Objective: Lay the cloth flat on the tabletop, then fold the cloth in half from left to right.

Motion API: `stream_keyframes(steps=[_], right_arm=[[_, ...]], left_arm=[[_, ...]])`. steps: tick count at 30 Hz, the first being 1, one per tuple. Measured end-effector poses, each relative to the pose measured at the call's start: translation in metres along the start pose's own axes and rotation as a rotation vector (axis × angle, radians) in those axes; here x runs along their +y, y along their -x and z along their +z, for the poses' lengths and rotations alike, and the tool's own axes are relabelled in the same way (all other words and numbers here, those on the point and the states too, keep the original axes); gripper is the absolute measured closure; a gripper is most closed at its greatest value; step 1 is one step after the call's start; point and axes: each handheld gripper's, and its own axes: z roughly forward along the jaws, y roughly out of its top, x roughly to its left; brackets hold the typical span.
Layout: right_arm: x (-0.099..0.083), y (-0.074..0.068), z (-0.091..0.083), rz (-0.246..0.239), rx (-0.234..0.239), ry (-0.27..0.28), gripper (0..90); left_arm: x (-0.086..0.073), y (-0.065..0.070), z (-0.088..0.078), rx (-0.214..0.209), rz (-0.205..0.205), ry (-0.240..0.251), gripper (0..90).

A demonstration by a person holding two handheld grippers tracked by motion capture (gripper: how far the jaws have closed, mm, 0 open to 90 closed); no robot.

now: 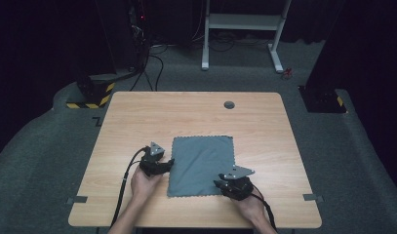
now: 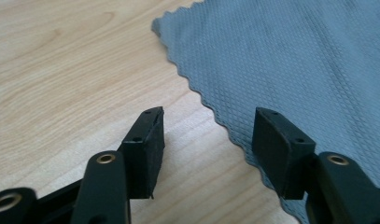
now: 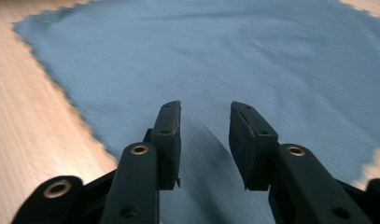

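While the grey cloth point(image 1: 202, 165) lies flat and spread out on the wooden table point(image 1: 137, 117), near the person's edge and a bit right of centre, both grippers sit at its near corners w/ nothing pinched. Left gripper point(image 1: 169, 163) rests at approx 9 o'clock of the cloth, by its left edge, held by the left hand point(image 1: 145, 183); its grey three-cornered plate faces up and its cable trails back toward 6 o'clock. In the left gripper view the jaws stand wide apart: left gripper point(image 2: 208, 135) straddles the scalloped cloth point(image 2: 295, 60) edge, one jaw over bare table point(image 2: 61, 70), the other over the fabric; whether that one touches the cloth can't be told. Right gripper point(image 1: 218, 184) sits at approx 5 o'clock of the cloth, at its near right corner, held by the right hand point(image 1: 252, 207). In the right gripper view the jaws are parted, a clear gap betw. them, both low over the cloth point(image 3: 201, 56), w/ right gripper point(image 3: 205, 107) pointing across the fabric toward 12 o'clock; no fold sits betw. the pads, and contact w/ the surface can't be told, frame is blurred. Table point(image 3: 24, 121) shows at 9 o'clock of that view. A round grommet point(image 1: 229, 105) sits at 12 o'clock, well apart from the cloth.
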Motion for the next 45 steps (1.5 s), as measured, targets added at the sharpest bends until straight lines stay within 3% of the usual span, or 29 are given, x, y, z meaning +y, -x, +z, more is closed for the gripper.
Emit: stream_keyframes(steps=[3, 8, 14, 19, 24, 29, 32, 40, 45], right_arm=[[0.006, -0.011, 0.008, -0.024, 0.008, 0.009, 62.9], [0.017, -0.023, 0.022, -0.034, 0.034, 0.017, 61.2], [0.028, -0.035, 0.037, -0.06, 0.055, 0.021, 59.8], [0.034, -0.044, 0.047, -0.068, 0.097, 0.029, 60.0], [0.039, -0.052, 0.05, -0.067, 0.104, 0.038, 60.4], [0.043, -0.059, 0.052, -0.072, 0.124, 0.055, 61.1], [0.046, -0.064, 0.053, -0.068, 0.142, 0.053, 63.7], [0.054, -0.076, 0.056, -0.097, 0.18, 0.057, 66.5], [0.062, -0.089, 0.061, -0.142, 0.216, 0.047, 66.8]], left_arm=[[-0.002, -0.002, 0.002, 0.011, -0.018, 0.027, 41.6], [-0.002, -0.002, 0.002, 0.014, -0.02, 0.026, 40.8], [0.0, -0.003, 0.002, -0.005, -0.058, 0.017, 37.1], [0.01, -0.006, 0.006, -0.019, -0.048, -0.023, 38.1], [0.025, -0.012, 0.012, -0.038, -0.056, -0.024, 38.7], [0.038, -0.018, 0.02, -0.028, -0.08, -0.013, 39.5], [0.046, -0.022, 0.027, -0.033, -0.097, -0.041, 39.9], [0.061, -0.024, 0.044, -0.024, -0.085, -0.06, 42.5], [0.064, -0.026, 0.051, -0.01, -0.084, -0.077, 44.2]])
